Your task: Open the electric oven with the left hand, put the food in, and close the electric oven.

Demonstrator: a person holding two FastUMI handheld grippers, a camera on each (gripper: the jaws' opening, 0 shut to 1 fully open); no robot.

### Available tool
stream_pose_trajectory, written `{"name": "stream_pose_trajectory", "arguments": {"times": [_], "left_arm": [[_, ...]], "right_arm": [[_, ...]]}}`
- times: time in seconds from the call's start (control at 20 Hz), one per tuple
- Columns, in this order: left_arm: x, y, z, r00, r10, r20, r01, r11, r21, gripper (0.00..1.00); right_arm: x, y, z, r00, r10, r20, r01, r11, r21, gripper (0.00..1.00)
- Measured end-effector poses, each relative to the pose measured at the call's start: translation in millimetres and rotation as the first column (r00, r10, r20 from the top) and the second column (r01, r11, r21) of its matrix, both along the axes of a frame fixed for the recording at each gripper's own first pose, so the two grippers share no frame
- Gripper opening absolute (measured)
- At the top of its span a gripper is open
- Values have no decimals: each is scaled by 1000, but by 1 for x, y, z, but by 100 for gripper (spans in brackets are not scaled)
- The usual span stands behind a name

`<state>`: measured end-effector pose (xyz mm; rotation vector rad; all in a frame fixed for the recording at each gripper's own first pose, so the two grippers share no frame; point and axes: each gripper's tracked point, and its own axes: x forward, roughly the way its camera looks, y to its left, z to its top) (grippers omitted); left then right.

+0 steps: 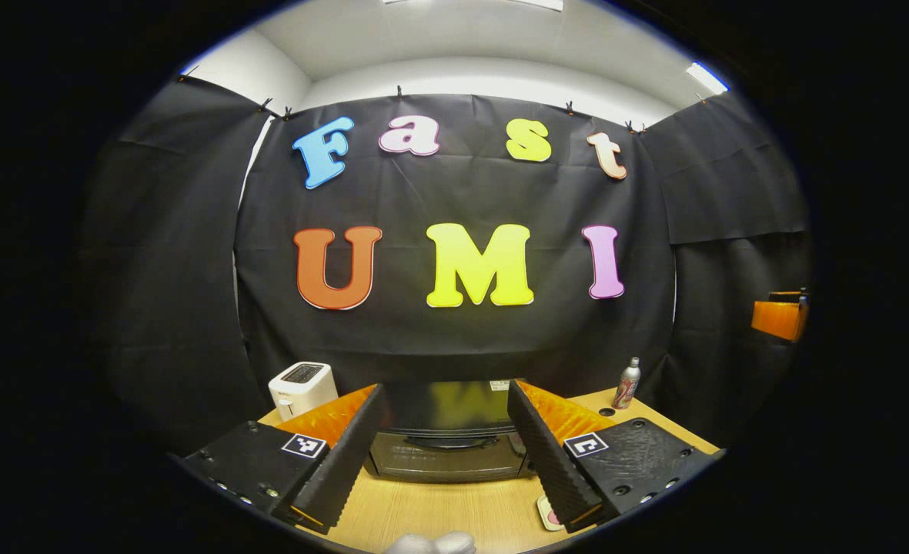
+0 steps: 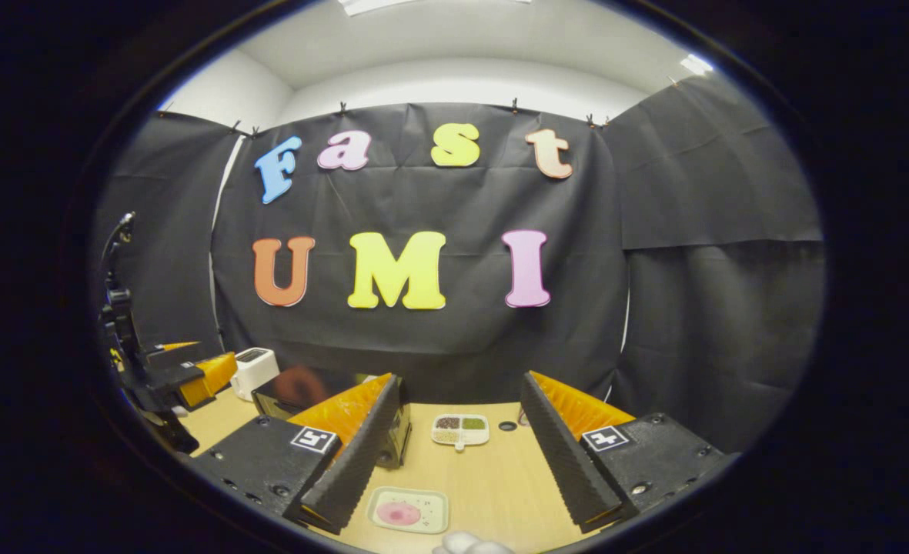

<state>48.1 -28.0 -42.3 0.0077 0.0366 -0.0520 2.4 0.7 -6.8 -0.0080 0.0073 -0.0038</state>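
L gripper (image 1: pixel 446 450) wide open, empty, facing oven (image 1: pixel 448 442), door shut. Lower onto handle (image 1: pixel 452 442) w/ both fingers, pull down. R gripper (image 2: pixel 454 462) open, empty, right of oven.

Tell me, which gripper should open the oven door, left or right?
Left, probably. The left gripper is open and faces the oven straight on, its door handle between the fingers. The right gripper sees the oven off to its side.

Staged recording booth, not real kitchen: black cloth (image 1: pixel 454 323) clipped up as walls, white ceiling with strip lights above, wooden table (image 2: pixel 492 469) set with oven (image 1: pixel 448 431), toaster (image 1: pixel 302 387), can (image 1: pixel 626 383), food trays (image 2: pixel 460 431).
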Motion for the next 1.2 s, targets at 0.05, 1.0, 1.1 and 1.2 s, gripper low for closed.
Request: {"name": "stream_pose_trajectory", "arguments": {"times": [0.05,1.0,1.1,1.2], "left_arm": [[8,-1,-8,1000,-1,-9,1,1000,3,96],[131,-16,-159,971,-10,-238,21,999,42,98],[128,-16,-161,969,-7,-248,18,999,41,98],[123,-15,-161,967,-4,-254,14,999,37,98]], "right_arm": [[1,1,0,1000,1,-3,-1,1000,5,97],[1,-29,-20,991,-97,-93,96,995,-18,96],[3,-28,-23,991,-94,-100,93,996,-15,96],[3,-26,-25,991,-87,-106,86,996,-14,96]]}}
